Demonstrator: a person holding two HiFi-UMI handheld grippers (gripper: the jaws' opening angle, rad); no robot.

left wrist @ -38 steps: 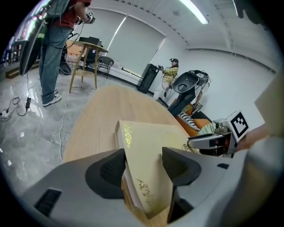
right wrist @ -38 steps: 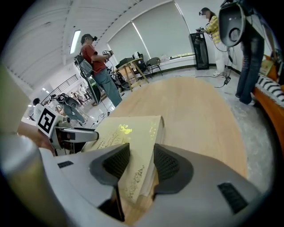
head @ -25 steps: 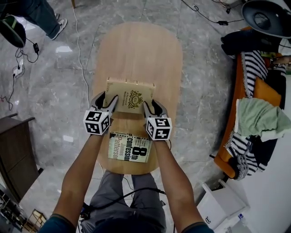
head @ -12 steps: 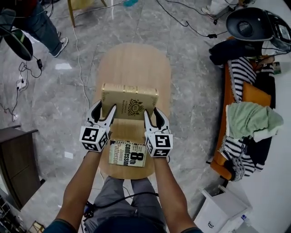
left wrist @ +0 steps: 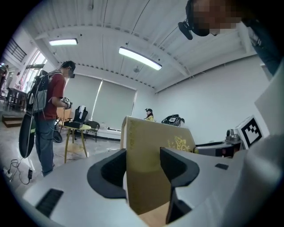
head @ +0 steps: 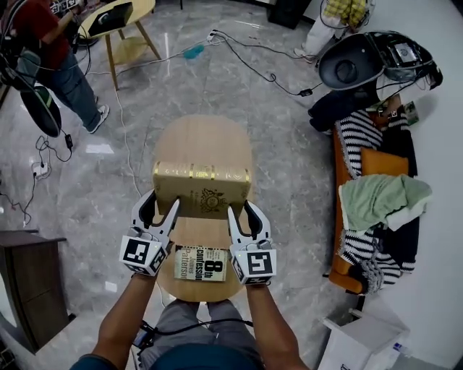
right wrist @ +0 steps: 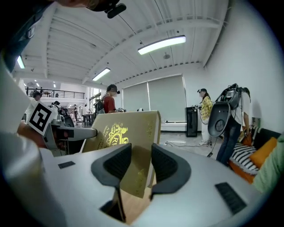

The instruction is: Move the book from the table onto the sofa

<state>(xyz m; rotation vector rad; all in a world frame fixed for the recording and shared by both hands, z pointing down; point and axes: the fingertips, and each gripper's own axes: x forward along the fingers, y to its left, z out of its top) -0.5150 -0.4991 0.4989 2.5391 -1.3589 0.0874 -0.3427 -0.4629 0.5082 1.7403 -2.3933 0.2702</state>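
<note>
A thick gold book hangs in the air above the oval wooden table, its gilt spine facing up. My left gripper is shut on its left near edge and my right gripper on its right near edge. In the left gripper view the gold book stands upright between the jaws of the left gripper. In the right gripper view a corner of the gold book sits clamped in the right gripper. The orange sofa lies to the right.
A second book lies flat on the table's near end. Clothes and a green cloth cover the sofa. Cables cross the marble floor. A person stands at far left, near a small wooden table. A dark cabinet stands low left.
Both grippers have risen together with the gold book, lifting it off the table. Its far edge has tipped up so the spine now shows.
</note>
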